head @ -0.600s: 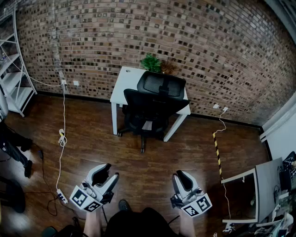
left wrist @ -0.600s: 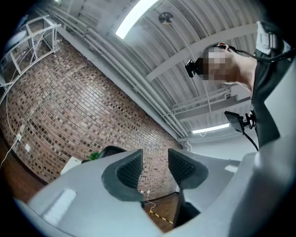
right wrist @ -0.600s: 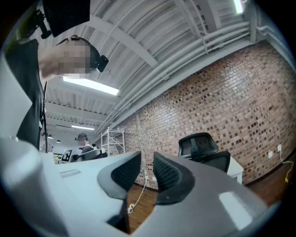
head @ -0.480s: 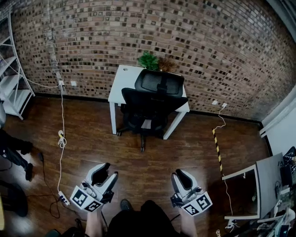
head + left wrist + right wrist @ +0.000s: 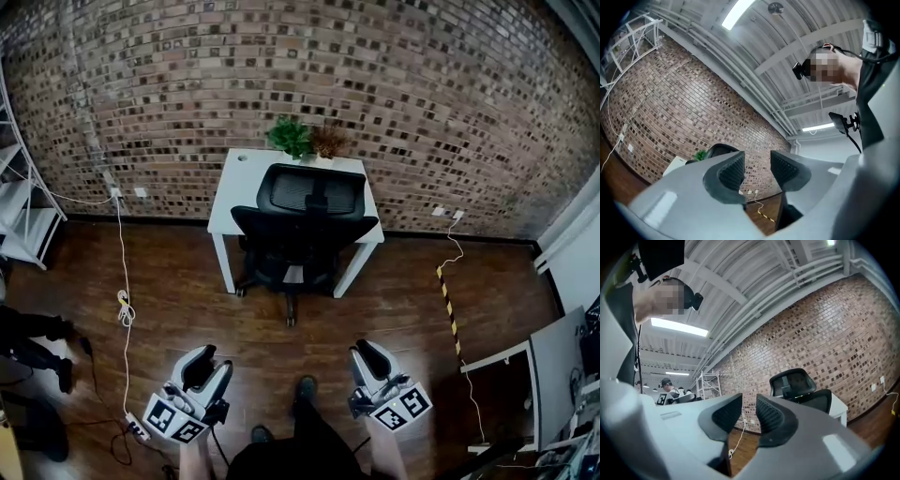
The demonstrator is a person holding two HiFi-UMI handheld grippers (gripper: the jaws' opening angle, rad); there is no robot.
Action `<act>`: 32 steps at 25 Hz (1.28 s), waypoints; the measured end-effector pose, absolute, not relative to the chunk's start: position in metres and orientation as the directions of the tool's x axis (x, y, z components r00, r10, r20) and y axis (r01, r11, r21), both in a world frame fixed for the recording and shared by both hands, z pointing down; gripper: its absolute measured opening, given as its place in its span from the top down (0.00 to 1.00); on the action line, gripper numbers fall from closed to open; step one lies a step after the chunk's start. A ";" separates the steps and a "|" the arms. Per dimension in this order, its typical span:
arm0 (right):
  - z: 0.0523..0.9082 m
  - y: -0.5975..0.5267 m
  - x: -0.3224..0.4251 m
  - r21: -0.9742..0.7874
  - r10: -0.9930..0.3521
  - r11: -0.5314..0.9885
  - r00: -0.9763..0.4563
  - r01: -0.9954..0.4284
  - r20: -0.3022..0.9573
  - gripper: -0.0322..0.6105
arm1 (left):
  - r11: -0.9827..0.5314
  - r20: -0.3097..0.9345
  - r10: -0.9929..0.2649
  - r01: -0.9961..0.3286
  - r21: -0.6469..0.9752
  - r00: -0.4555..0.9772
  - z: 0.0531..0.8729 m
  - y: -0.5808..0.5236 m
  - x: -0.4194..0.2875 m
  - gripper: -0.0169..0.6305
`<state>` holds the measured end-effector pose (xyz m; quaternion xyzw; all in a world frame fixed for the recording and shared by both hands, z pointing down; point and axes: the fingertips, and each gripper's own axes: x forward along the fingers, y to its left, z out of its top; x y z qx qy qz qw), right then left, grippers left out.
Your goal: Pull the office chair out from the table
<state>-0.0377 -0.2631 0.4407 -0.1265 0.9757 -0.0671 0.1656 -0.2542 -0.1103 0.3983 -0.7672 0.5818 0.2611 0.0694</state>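
Note:
A black mesh office chair [image 5: 305, 220] stands pushed in under a small white table [image 5: 246, 178] against the brick wall, a few steps ahead of me. My left gripper [image 5: 208, 361] and right gripper [image 5: 364, 354] hang low and near me, well short of the chair and touching nothing. The left gripper view shows that gripper's jaws [image 5: 757, 168] apart with nothing between them, and the chair [image 5: 719, 150] small and far off. In the right gripper view the jaws [image 5: 749, 413] stand a narrow gap apart, also with nothing between them, and the chair [image 5: 799, 385] shows beyond them to the right.
Two potted plants [image 5: 291, 136] sit on the table's far edge. A white cable with a power strip [image 5: 122, 300] runs down the floor at left, below a white shelf [image 5: 19, 187]. Yellow-black tape [image 5: 450, 305] lies at right, near another desk [image 5: 553, 366]. A person's legs [image 5: 28, 333] show at far left.
The chair and table have come nearer and shifted toward the middle of the head view. Both grippers sit slightly lower in the view, with their jaws unchanged.

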 end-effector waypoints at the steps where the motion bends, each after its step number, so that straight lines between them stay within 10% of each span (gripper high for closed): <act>1: 0.446 -0.280 -0.043 -0.177 -0.259 0.961 -0.913 -0.212 -0.314 0.82 | -0.289 -0.475 -0.864 -0.938 0.191 0.169 0.404 -0.125 -0.259 0.57; 8: 0.444 -0.398 -0.067 -0.182 -0.233 0.967 -0.908 -0.178 -0.348 0.78 | -0.212 -0.444 -0.886 -0.969 0.126 0.136 0.392 -0.235 -0.279 0.55; 23: 0.516 -0.625 -0.136 -0.055 -0.334 0.942 -0.919 -0.330 -0.211 0.60 | -0.168 -0.250 -0.958 -0.981 0.095 0.140 0.495 -0.503 -0.399 0.14; 32: 0.552 -0.733 -0.217 0.069 -0.280 0.956 -0.956 -0.287 -0.092 0.47 | -0.335 -0.103 -0.940 -0.937 0.101 0.325 0.525 -0.636 -0.449 0.07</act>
